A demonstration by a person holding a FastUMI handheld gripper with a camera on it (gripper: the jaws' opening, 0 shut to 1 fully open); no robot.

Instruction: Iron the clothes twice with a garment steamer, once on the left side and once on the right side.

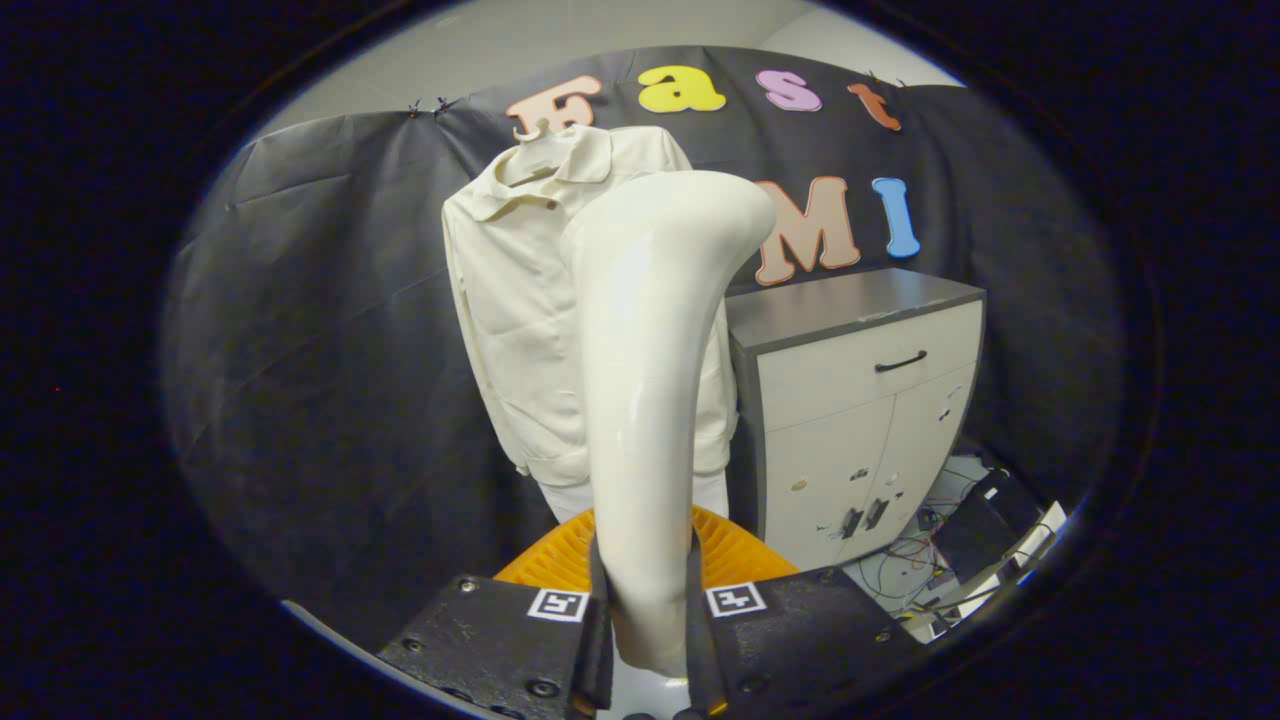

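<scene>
A cream garment steamer [650, 380] stands upright between my fingers, its handle rising from them and its head bending to the right at the top. My gripper [645, 625] is shut on the steamer's handle, a finger pressing on each side. Beyond it a cream collared shirt [510, 300] hangs on a hanger against the booth's black cloth wall. The steamer hides the shirt's right half. The steamer's head is level with the shirt's chest; whether it touches the cloth I cannot tell.
An orange ribbed object [735, 550] sits just beyond the fingers, under the shirt's hem. A white cabinet [860, 400] with a grey top and a black handle stands right of the shirt. Cables and dark boxes [980, 530] lie on the floor beside the cabinet.
</scene>
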